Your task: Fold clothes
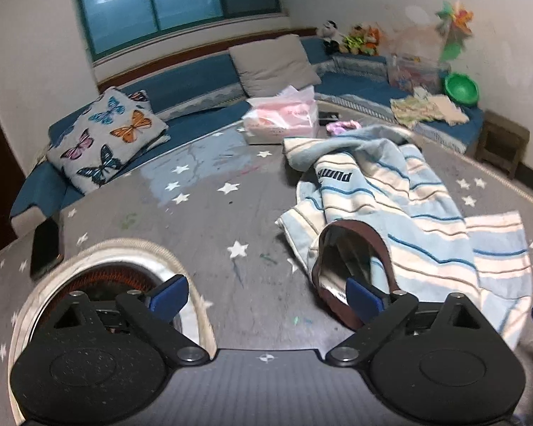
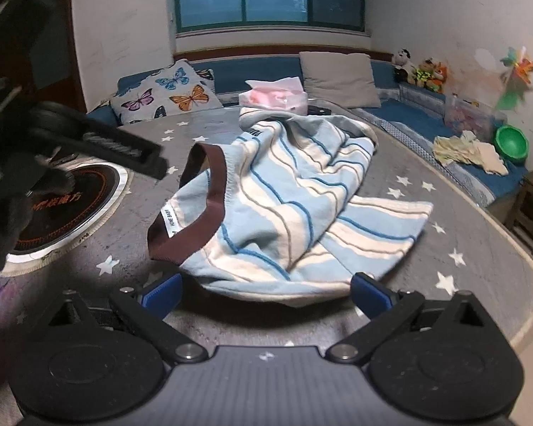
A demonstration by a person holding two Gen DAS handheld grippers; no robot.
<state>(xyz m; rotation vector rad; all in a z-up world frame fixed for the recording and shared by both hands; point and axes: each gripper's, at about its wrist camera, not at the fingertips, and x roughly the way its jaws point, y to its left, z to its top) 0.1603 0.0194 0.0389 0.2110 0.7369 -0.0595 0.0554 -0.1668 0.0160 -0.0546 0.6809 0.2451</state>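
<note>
A light blue and white striped shirt (image 1: 401, 209) with a brown collar (image 1: 359, 238) lies crumpled on the grey star-patterned table (image 1: 209, 220). It also shows in the right wrist view (image 2: 284, 206), collar (image 2: 209, 206) toward the left. My left gripper (image 1: 266, 294) is open and empty, its right pad (image 1: 364, 296) beside the collar. My right gripper (image 2: 264, 293) is open and empty at the shirt's near hem. The left gripper's dark body (image 2: 124, 145) shows at the left of the right wrist view.
A round induction hob (image 2: 64, 209) is set into the table left of the shirt. A pink tissue pack (image 1: 284, 117) stands at the far side. A phone (image 1: 46, 245) lies at the left edge. Blue sofas with cushions (image 1: 103, 135) ring the table.
</note>
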